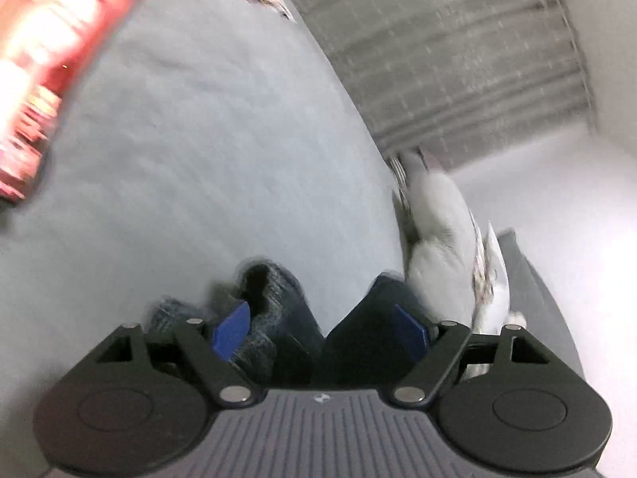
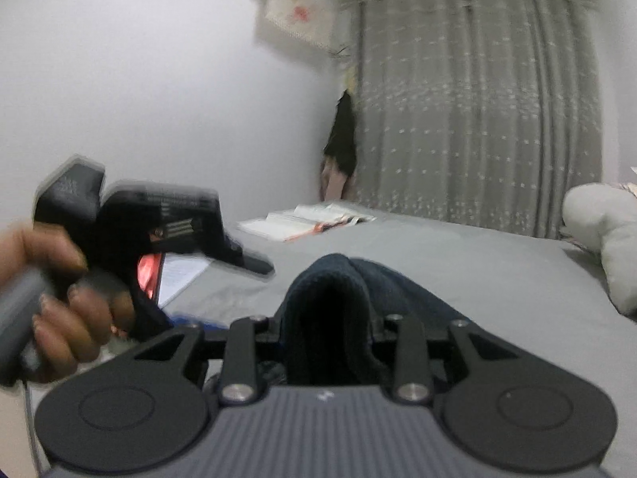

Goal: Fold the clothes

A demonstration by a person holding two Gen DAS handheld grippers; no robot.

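A dark navy garment [image 2: 338, 279] lies on the grey bed and rises bunched between the fingers of my right gripper [image 2: 328, 318], which is shut on it; the cloth hides the pads. In the left wrist view the same dark garment [image 1: 274, 294] sits low between the fingers of my left gripper [image 1: 321, 328]. Those jaws stand wide apart and both blue pads [image 1: 233, 330] show bare faces, so nothing is pinched. A hand [image 2: 59, 318] holding the left gripper appears blurred at the left of the right wrist view.
The grey bed sheet [image 1: 207, 151] fills most of the view. A white pillow [image 2: 597, 235] lies at the right, an open book [image 2: 306, 219] at the far edge, and a red-lit screen [image 2: 151, 271] beside it. A grey curtain [image 2: 477, 111] hangs behind. A red patterned item [image 1: 43, 59] is at the left.
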